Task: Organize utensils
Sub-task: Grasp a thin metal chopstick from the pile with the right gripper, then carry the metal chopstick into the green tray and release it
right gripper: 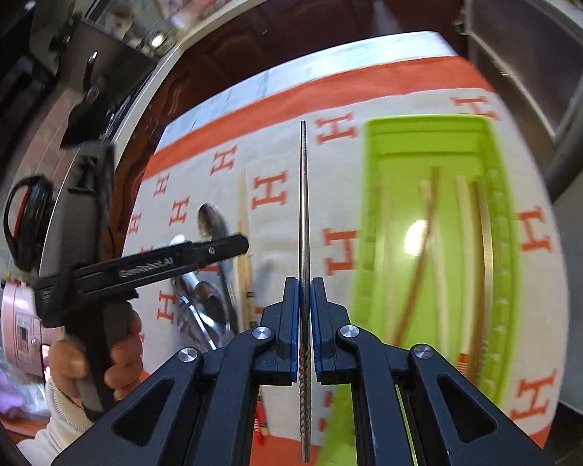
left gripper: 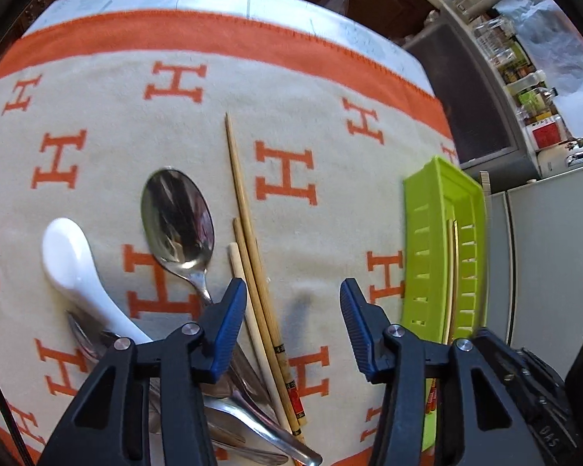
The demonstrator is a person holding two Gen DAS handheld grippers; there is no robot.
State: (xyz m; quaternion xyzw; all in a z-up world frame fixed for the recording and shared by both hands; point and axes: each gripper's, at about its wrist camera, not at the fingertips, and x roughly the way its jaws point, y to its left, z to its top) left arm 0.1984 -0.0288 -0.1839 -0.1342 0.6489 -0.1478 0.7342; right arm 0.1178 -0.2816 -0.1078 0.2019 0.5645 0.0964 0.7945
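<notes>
Black hand-held gripper [left gripper: 293,316], blue ribbed pads [left gripper: 229,326], silver screws.

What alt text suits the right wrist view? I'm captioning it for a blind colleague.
The right tongs grip a metal chopstick pointing away over an H-patterned cloth. A green tray holding chopsticks lies right; spoons and the left tongs lie left.

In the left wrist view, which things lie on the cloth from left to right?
White ceramic spoon → steel spoon → wooden chopsticks → green tray, which holds a chopstick.
</notes>
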